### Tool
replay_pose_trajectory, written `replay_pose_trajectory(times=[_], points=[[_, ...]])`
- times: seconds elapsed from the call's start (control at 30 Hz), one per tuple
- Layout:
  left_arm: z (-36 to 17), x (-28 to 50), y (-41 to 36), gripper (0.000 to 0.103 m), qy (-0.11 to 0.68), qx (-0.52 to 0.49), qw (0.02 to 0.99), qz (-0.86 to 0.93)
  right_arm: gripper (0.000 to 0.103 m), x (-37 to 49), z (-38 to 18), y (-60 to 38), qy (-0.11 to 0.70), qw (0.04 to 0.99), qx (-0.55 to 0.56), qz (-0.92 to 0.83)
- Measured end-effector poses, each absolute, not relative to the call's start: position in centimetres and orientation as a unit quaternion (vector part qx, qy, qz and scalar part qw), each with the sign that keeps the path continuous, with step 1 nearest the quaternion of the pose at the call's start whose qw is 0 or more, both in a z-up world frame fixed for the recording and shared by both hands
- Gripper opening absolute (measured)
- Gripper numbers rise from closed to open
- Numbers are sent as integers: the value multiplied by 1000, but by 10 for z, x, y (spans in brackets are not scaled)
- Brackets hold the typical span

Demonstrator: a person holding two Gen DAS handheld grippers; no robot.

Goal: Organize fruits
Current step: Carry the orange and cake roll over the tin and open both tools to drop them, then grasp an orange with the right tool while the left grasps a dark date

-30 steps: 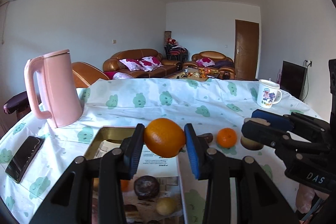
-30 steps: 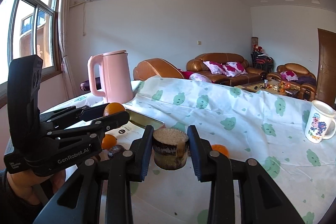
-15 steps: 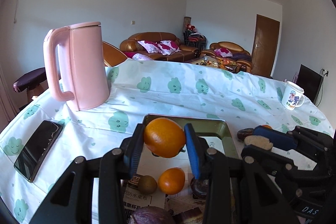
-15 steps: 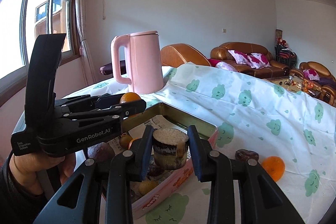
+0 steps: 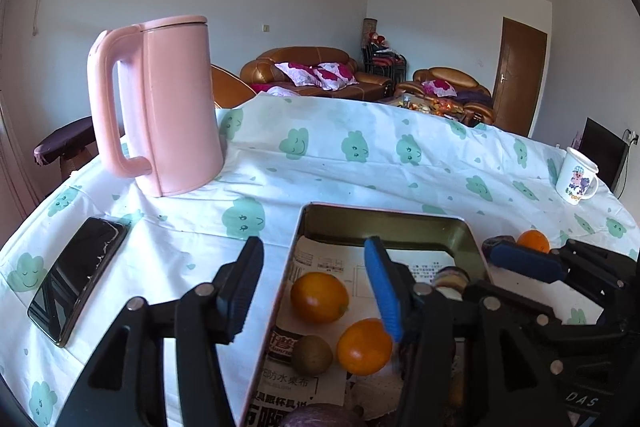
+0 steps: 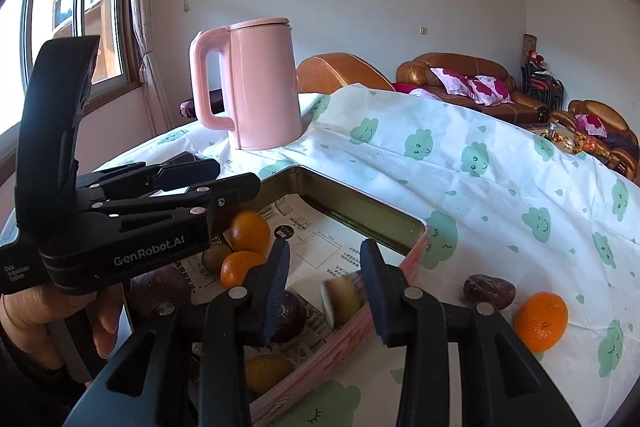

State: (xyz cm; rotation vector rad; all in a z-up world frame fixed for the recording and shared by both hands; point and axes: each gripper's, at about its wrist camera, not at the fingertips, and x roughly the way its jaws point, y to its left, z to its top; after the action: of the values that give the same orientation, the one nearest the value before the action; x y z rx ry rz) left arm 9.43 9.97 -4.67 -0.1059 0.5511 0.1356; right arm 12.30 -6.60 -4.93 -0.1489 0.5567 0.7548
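Left wrist view: the left gripper point(image 5: 314, 285) is seen with fingers spread apart and empty; the orange point(image 5: 319, 297) clamped half a second ago now lies in the tin tray point(image 5: 384, 217), beside a second orange point(image 5: 364, 347) and a kiwi point(image 5: 312, 355).

Right wrist view: the right gripper point(image 6: 324, 285) is likewise opened; the cut stub point(image 6: 340, 293) has been let go and is blurred, tipped just inside the tray's near wall.

Both releases are judged done. Left on the worktop point(image 6: 500, 195): a mandarin point(image 6: 541, 315) and a dark date point(image 6: 489, 291), probably the next pickups.
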Motion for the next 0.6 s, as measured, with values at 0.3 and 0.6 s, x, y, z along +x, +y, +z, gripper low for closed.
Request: replay_pose_trajectory(times=[0.3,0.6], points=[[-30,80,74,77,239,-48,968,50,52,148,-46,-166,291,926,-57,232],[-27,92,11,79,247,-21,969,4,52,183,-70,-191,357,908,-45,212]])
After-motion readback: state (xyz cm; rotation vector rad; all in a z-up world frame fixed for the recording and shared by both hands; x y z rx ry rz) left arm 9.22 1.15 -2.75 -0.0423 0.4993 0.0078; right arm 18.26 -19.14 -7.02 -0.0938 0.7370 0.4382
